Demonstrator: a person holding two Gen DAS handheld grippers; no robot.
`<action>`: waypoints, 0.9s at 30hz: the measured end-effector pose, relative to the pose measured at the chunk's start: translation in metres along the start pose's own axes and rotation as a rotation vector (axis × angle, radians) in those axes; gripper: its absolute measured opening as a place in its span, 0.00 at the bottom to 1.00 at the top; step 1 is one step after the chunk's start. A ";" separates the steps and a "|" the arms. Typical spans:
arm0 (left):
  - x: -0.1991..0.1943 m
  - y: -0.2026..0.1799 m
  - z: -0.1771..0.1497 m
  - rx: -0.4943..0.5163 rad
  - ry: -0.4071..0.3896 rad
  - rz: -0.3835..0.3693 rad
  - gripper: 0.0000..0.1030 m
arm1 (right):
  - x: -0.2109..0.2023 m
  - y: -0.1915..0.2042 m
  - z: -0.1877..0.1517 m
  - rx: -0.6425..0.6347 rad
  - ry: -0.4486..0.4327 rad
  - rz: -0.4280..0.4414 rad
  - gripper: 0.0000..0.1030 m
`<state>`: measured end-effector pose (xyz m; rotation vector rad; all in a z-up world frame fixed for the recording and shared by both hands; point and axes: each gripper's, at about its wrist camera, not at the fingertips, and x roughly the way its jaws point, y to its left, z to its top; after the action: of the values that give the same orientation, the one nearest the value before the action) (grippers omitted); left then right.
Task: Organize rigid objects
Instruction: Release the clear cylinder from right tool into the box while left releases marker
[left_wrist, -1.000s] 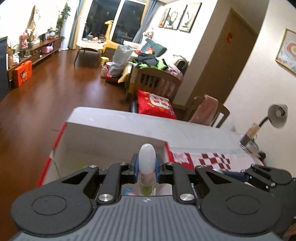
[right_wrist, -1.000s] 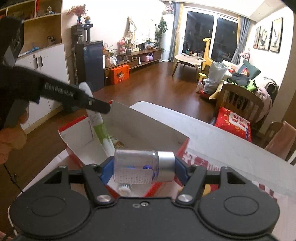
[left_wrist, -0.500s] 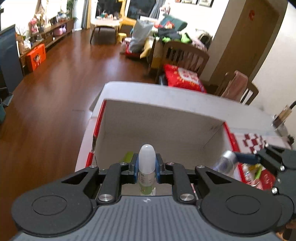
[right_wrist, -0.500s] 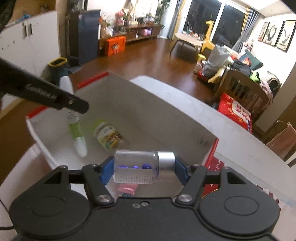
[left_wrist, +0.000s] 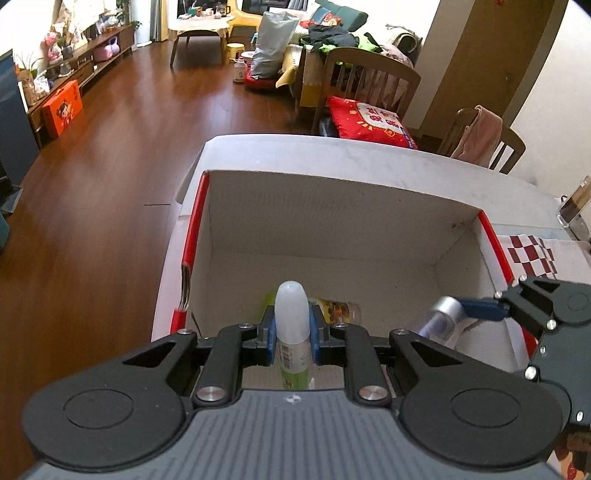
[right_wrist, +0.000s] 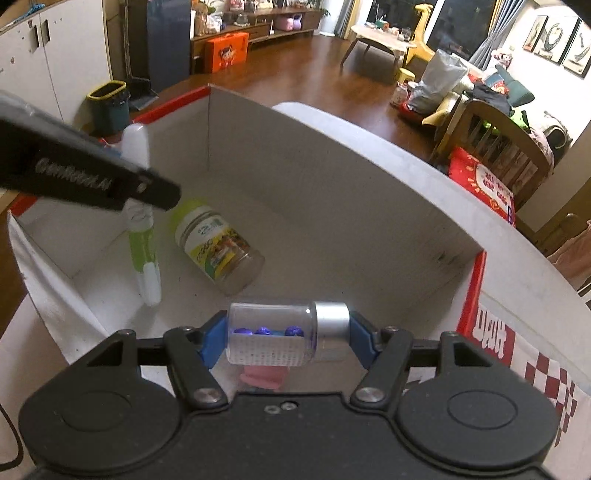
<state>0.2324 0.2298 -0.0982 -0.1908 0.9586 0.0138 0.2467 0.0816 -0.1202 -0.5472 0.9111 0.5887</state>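
A red-edged white cardboard box (right_wrist: 332, 177) holds a lying green-lidded jar (right_wrist: 218, 245) and perhaps a pink item. Above it, the left gripper (left_wrist: 292, 332) clamps a green-and-white tube (left_wrist: 292, 332) and the right gripper (right_wrist: 286, 338) clamps a clear silver-capped vial (right_wrist: 286, 338), both unreleased.

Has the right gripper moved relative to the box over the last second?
Yes. The right gripper, shut on the clear jar, has come forward and down over the box's near edge; the box interior now fills its view.

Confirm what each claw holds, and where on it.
Left claw: white-and-green bottle, pinched at its upper body below the cap. Right claw: clear jar, clamped end to end, base and silver lid.
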 end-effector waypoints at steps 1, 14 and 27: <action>0.003 -0.001 0.002 0.002 0.000 0.001 0.16 | 0.001 0.000 0.000 0.000 0.005 0.000 0.64; 0.043 -0.018 0.009 0.065 0.081 0.054 0.16 | 0.001 0.001 0.001 0.017 0.015 -0.005 0.64; 0.028 -0.031 -0.003 0.116 0.085 0.086 0.17 | -0.020 -0.001 -0.003 0.027 -0.037 0.016 0.76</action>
<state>0.2494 0.1968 -0.1175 -0.0435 1.0492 0.0295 0.2354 0.0742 -0.1048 -0.5034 0.8884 0.5984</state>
